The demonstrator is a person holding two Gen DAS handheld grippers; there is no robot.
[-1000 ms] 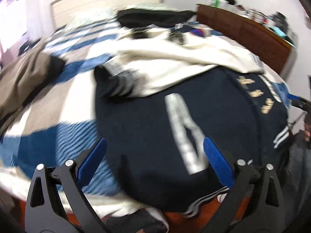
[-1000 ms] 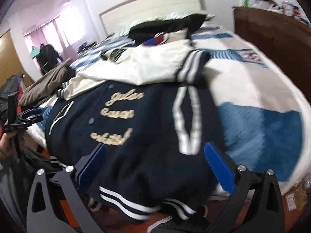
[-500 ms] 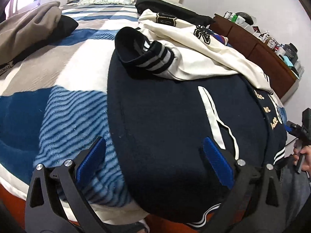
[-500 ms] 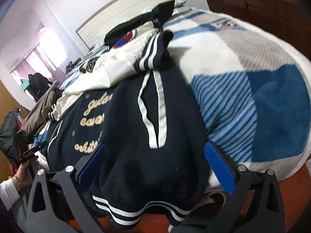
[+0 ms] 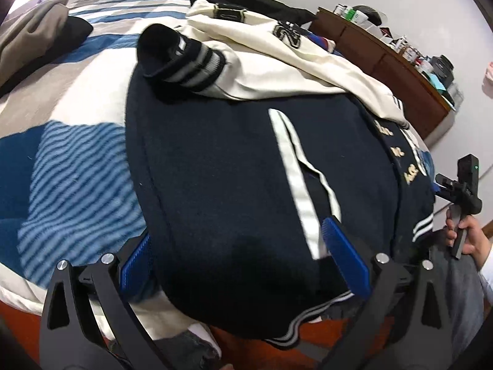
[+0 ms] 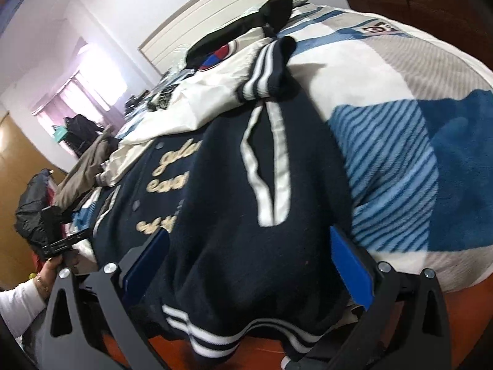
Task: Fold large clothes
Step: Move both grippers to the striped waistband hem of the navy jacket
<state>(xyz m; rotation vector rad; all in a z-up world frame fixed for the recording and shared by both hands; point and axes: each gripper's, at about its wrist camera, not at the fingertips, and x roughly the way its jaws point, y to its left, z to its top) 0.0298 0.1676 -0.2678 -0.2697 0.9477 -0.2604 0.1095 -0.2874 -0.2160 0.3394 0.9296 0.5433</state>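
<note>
the left gripper stands with its blue pads wide apart, straddling the near edge of the navy varsity jacket, gripping nothing. the right gripper is likewise spread wide over the jacket's striped hem, released. the jacket lies front up on the bed's blue-and-white striped blanket, its hem hanging over the near edge, its cream sleeves folded across the upper body with dark striped cuffs. cream script runs down the chest; only fragments read, roughly "gul", "eve" and "exh", the rest blurred. a patch on the sleeve may be "22", uncertain. a wooden dresser stands by the bed.
</note>
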